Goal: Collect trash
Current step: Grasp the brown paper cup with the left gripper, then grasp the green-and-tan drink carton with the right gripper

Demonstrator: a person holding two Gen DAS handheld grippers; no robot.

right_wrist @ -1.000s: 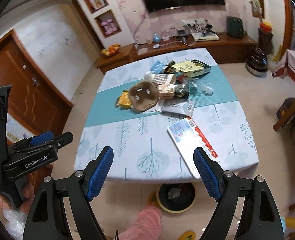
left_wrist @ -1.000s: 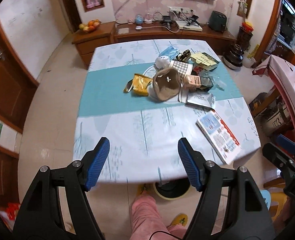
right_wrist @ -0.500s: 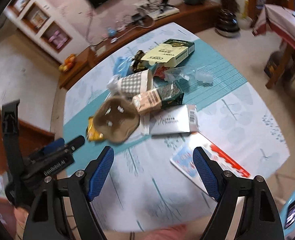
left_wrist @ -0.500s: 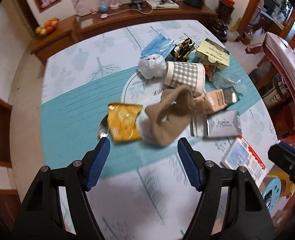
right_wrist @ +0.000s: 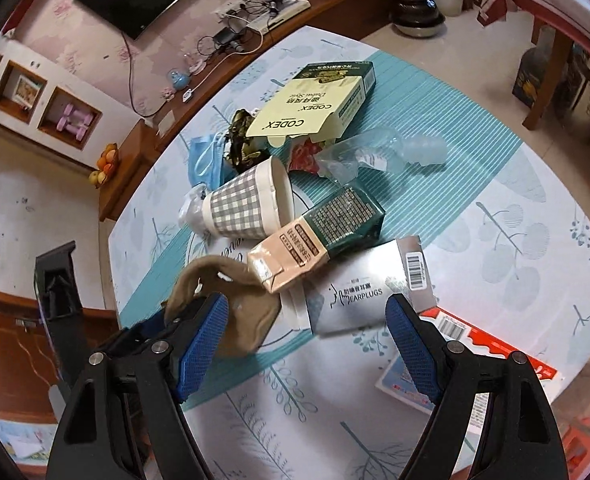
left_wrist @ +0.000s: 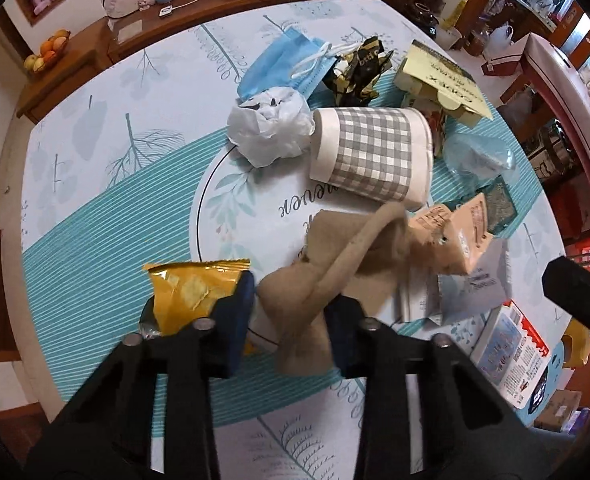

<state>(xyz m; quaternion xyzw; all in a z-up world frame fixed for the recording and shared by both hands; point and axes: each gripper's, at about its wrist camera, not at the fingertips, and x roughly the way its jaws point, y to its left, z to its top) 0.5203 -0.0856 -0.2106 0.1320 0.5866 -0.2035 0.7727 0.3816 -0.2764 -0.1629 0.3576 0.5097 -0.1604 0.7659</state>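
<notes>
Brown paper scrap [left_wrist: 327,276] clenched in just-closing left gripper [left_wrist: 291,320]; right gripper [right_wrist: 307,344] released.

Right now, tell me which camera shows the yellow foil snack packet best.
The left wrist view: the yellow foil snack packet lies in plain sight beside the left gripper. In the right wrist view I cannot find it.

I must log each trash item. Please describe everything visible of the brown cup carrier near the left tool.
The brown cup carrier looks like moulded pulp cardboard, tan and matte, crumpled and folded with a raised ridge. It lies on the table at the near edge of the pile, leaning against the beige carton. The left tool, whose jaws have just been closing, pinches its near corner.
</notes>
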